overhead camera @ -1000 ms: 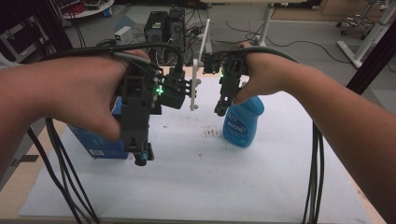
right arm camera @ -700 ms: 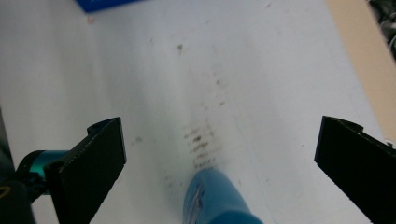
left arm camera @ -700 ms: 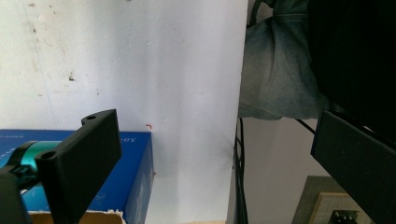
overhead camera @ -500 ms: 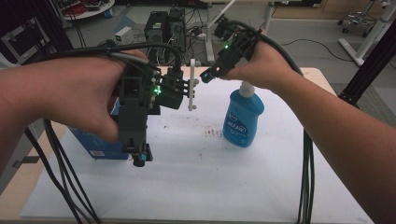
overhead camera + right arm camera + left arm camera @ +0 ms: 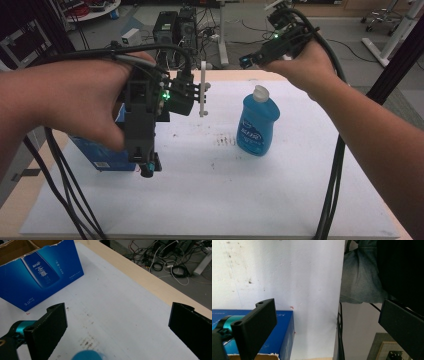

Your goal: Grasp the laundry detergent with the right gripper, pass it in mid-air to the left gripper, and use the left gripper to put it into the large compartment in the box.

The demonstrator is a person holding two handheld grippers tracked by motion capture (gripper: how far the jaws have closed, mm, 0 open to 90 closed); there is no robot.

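A: What changed since the last entry?

B: A second ago my right gripper (image 5: 250, 61) sat at the cap of the bottle (image 5: 257, 125). Half a second ago it had lifted clear. Now I hold it higher and farther back, past the far edge of the table (image 5: 235, 76), with its jaws spread wide and nothing between them. The bottle stands upright on the white sheet (image 5: 215, 190), where it stood before.

A: And your left?

B: My left gripper (image 5: 146, 170) has not moved; it hangs over the near left of the sheet, just beside the box (image 5: 97, 152). Jaws wide apart, empty.

A: Count.

B: One blue bottle with a white cap. One blue cardboard box; the right gripper view shows its top torn open (image 5: 37, 275). Two grippers. One white sheet, marked with dark specks near the bottle.
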